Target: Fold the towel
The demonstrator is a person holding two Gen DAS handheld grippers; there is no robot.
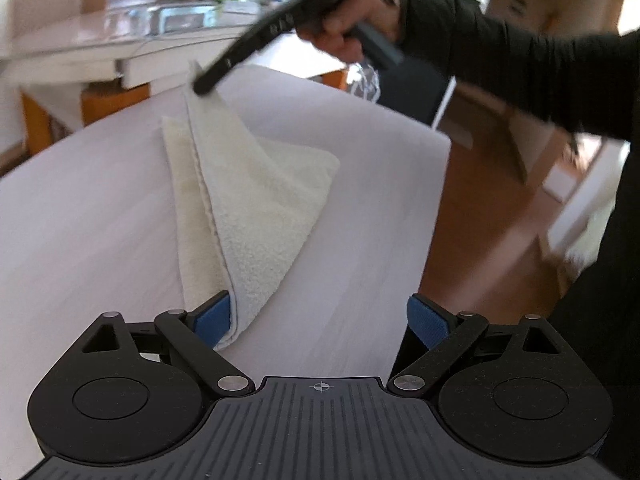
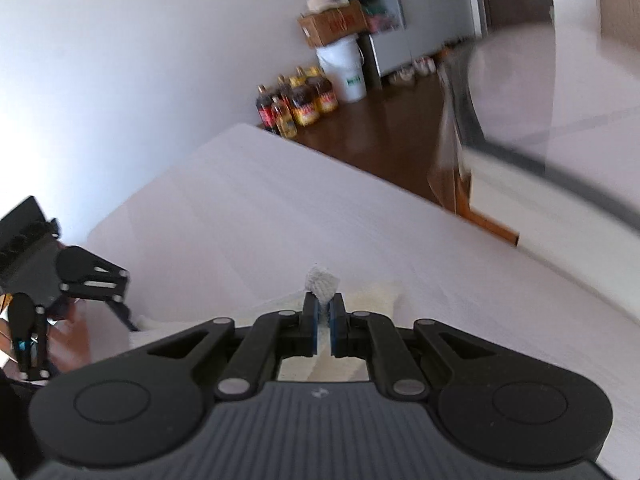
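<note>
A cream towel [image 1: 256, 200] lies on the white table [image 1: 100, 220], partly doubled over on itself. My right gripper [image 1: 204, 86] holds one far corner raised, so a flap slopes up from the near corner. In the right wrist view that gripper [image 2: 323, 308] is shut on the towel corner [image 2: 322, 280], which sticks out past the tips, and the rest of the towel [image 2: 376, 294] lies below. My left gripper [image 1: 320, 316] stands wide open low over the table. The towel's near corner rests against its left pad [image 1: 214, 316], not pinched. The left gripper [image 2: 80, 276] also shows at the left edge.
The table's right edge [image 1: 436, 208] drops to a wooden floor [image 1: 480, 216]. A cluttered counter [image 1: 168, 20] stands behind. Several bottles [image 2: 298, 104], a white bucket [image 2: 346, 74] and a cardboard box [image 2: 332, 26] sit by the far wall. A dark sleeve [image 1: 520, 64] crosses the upper right.
</note>
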